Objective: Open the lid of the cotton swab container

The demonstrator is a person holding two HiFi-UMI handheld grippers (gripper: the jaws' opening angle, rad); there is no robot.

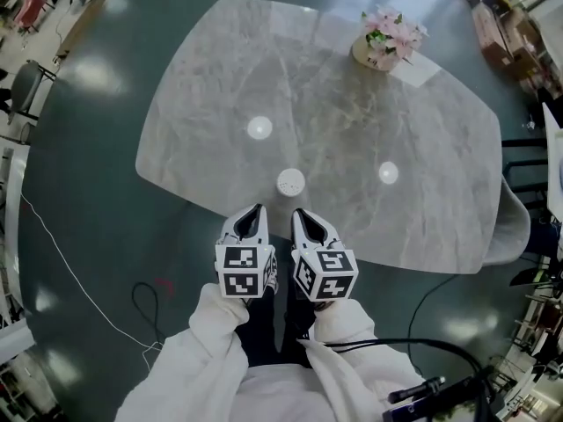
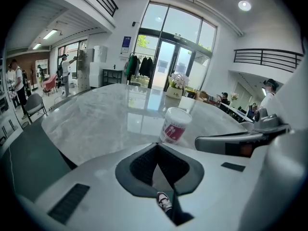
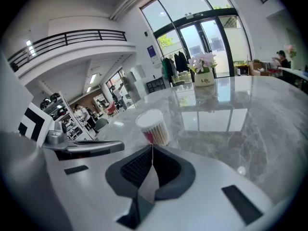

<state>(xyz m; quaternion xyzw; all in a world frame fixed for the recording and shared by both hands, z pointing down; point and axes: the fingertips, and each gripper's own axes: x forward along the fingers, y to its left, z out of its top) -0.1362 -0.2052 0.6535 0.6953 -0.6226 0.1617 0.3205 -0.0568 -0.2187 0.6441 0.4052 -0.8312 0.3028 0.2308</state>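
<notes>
step: approach | swab container (image 1: 290,182) upright near table (image 1: 369,139) edge, lid on, just ahead of both tips | left gripper (image 1: 255,210), right gripper (image 1: 302,214): jaws together, empty | do: open both first, one clamps body low, other lifts lid (light container, probably tips easily)

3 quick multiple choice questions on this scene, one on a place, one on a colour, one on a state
1. Where is the cotton swab container?
A. by the table's near edge, just ahead of the left gripper and right gripper
B. at the table's far edge
C. held off the table

2. What colour is its lid?
A. black
B. white
C. green

3. How are the two grippers?
A. both open
B. left shut on the lid
C. both shut, empty

Answers: 1 A, it stands just beyond both jaw tips; 2 B, the round top shows white; 3 C, each gripper view shows jaws together, nothing between.
</notes>
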